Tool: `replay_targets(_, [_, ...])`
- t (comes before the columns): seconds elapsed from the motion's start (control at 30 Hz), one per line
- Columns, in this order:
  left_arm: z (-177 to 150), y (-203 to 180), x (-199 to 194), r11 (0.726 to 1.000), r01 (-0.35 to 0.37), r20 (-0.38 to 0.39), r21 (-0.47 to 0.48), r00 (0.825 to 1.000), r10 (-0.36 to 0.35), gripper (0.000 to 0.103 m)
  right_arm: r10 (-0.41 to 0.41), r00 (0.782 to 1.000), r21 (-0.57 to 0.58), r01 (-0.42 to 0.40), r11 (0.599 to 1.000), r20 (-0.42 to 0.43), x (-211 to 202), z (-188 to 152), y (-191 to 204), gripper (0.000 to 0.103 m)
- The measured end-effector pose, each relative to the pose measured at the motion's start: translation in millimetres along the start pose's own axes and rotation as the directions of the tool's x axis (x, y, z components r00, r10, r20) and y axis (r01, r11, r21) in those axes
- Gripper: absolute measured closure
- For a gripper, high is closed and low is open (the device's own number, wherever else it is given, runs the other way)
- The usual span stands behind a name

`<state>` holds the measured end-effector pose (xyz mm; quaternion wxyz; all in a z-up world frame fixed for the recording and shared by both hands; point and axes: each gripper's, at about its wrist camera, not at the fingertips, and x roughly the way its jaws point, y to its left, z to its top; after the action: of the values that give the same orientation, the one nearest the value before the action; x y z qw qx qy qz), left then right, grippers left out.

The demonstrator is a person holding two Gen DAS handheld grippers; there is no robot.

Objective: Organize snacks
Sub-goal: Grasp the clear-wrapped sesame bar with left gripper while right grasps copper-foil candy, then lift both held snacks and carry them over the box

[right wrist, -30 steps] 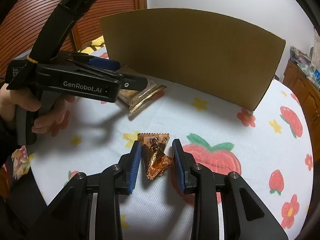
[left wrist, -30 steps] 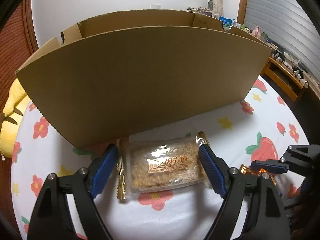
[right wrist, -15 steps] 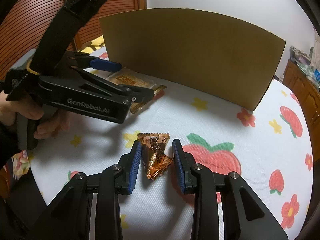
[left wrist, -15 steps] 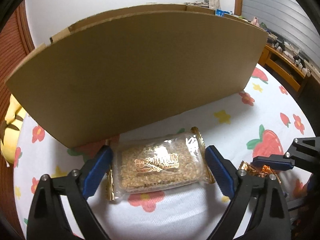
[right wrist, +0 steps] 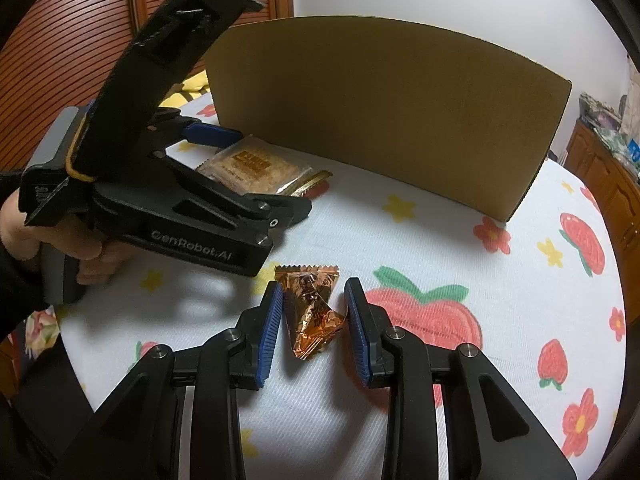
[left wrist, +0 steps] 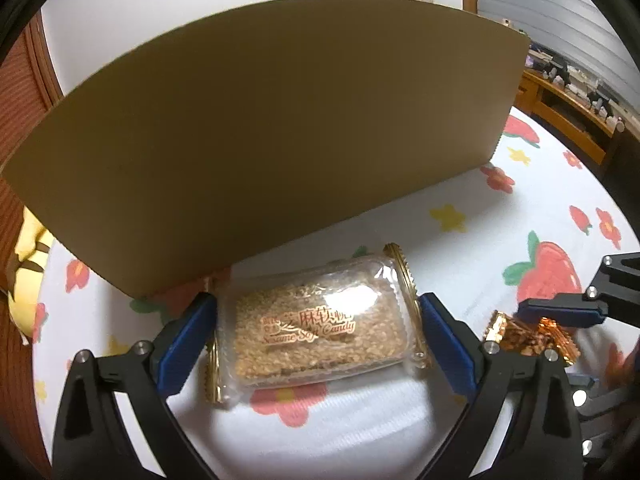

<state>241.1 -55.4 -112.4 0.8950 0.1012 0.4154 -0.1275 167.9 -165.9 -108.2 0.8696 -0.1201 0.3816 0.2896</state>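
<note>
We start with the sesame candy pack [left wrist: 316, 330], a clear wrapper with gold crimped ends lying flat on the flowered cloth of the worktop [left wrist: 460, 240], just in front of the tall cardboard box [left wrist: 260, 132]. Our left claw [left wrist: 316, 332] straddles it: the blue pads stand wide apart, one at each crimped end, close beside the wrapper, and we cannot tell whether they touch it. In the right wrist view the same pack [right wrist: 256, 170] shows between the left claw's fingers [right wrist: 208, 134], with a hand [right wrist: 80, 248] gripping the tool's handle.

To the right of the pack lies a small orange foil candy [right wrist: 312, 312], crumpled, on the cloth near a printed strawberry. Our right claw [right wrist: 312, 328] has its two pads narrowly spaced on either side of this candy; the left pad sits against the foil, the right pad meets only its lower corner, so we cannot say whether it is clamped.

A yellow cushion [left wrist: 24, 276] shows beyond the worktop's left edge.
</note>
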Motion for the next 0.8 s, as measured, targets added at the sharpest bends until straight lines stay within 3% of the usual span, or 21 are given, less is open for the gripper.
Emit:
replay_targets(0.2, [-2, 2, -7, 1.000, -0.002, 0.005, 0.008, 1.000, 0.002, 0.017, 0.001, 1.000, 0.001, -0.001, 1.000, 0.000, 0, 1, -1, 0.073])
replay_targets(0.47, [-13, 10, -25, 1.000, 0.009, 0.020, -0.008, 1.000, -0.009, 0.018, 0.001, 1.000, 0.001, -0.001, 1.000, 0.000, 0, 0, 0, 0.073])
replay_targets(0.8, [-19, 16, -61, 0.999, 0.032, 0.092, -0.035, 0.995, -0.028, 0.018, 0.004, 1.000, 0.003, -0.004, 1.000, 0.001, -1, 0, -2, 0.073])
